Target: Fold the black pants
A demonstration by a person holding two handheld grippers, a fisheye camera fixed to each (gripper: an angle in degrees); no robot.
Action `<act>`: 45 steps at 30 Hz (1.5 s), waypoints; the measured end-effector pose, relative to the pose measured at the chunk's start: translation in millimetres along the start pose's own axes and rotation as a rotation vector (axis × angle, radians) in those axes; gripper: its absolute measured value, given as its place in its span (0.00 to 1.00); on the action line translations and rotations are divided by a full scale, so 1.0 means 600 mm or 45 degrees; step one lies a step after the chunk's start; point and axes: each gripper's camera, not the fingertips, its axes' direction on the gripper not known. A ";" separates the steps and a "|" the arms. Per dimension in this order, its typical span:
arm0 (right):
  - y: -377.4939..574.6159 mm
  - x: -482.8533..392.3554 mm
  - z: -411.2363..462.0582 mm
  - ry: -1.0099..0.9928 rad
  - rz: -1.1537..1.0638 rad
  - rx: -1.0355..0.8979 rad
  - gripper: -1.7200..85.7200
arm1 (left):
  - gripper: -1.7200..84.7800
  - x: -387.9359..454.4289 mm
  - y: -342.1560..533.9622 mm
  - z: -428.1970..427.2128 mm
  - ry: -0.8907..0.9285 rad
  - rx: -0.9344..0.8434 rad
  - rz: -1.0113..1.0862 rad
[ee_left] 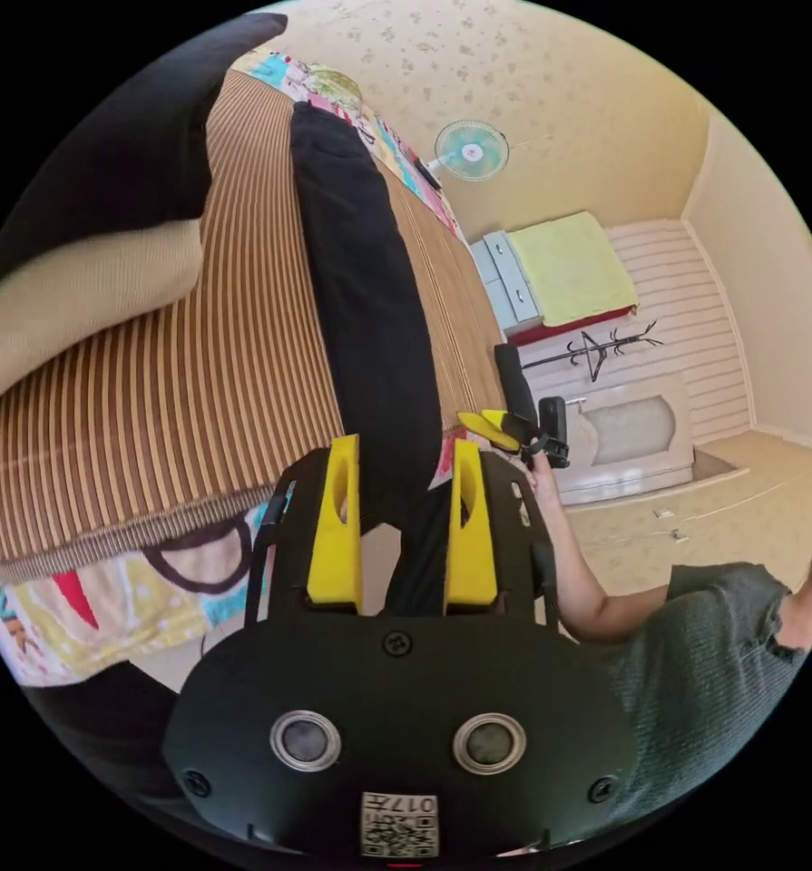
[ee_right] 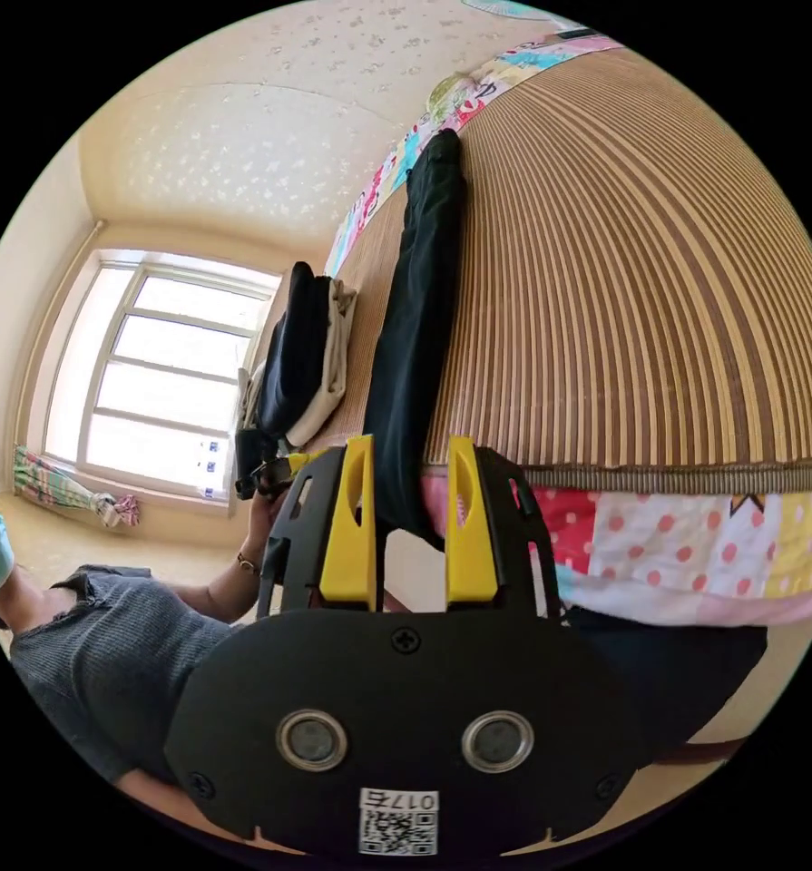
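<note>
Black pants (ee_left: 360, 299) stretched along the striped bed mat (ee_left: 197, 363); left gripper (ee_left: 404, 472) and right gripper (ee_right: 408, 472) fingers apart, straddling their hanging end.

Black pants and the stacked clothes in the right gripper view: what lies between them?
Bare striped mat lies between the black pants and the stacked clothes; the right gripper view shows nothing on it.

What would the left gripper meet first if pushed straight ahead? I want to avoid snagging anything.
Probably the black pants: the cloth already lies between the open jaws of the left gripper, hanging over the edge of the striped mat. Depth is unclear, so contact may already be made.
</note>
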 end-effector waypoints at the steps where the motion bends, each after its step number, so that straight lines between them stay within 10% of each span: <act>1: -0.030 0.006 0.009 0.004 0.013 0.017 0.16 | 0.20 -0.009 -0.013 0.011 -0.020 0.015 -0.015; 7: -0.120 0.018 0.072 -0.050 0.106 0.032 0.15 | 0.15 -0.072 -0.097 0.147 -0.240 0.099 -0.136; 13: -0.053 -0.070 0.070 -0.084 -0.032 -0.026 0.07 | 0.05 -0.165 -0.021 0.181 0.064 0.134 -0.220; 28: 0.252 -0.794 -0.423 -0.695 -1.286 0.437 0.05 | 0.06 0.425 0.357 -0.275 0.546 0.645 1.137; 37: 0.227 -0.884 -0.488 -0.394 -0.949 0.612 0.05 | 0.05 0.582 0.360 -0.302 0.408 0.662 1.056; 45: -0.126 -0.740 -0.351 0.027 -0.657 0.494 0.05 | 0.06 0.432 -0.021 -0.159 0.107 0.493 0.648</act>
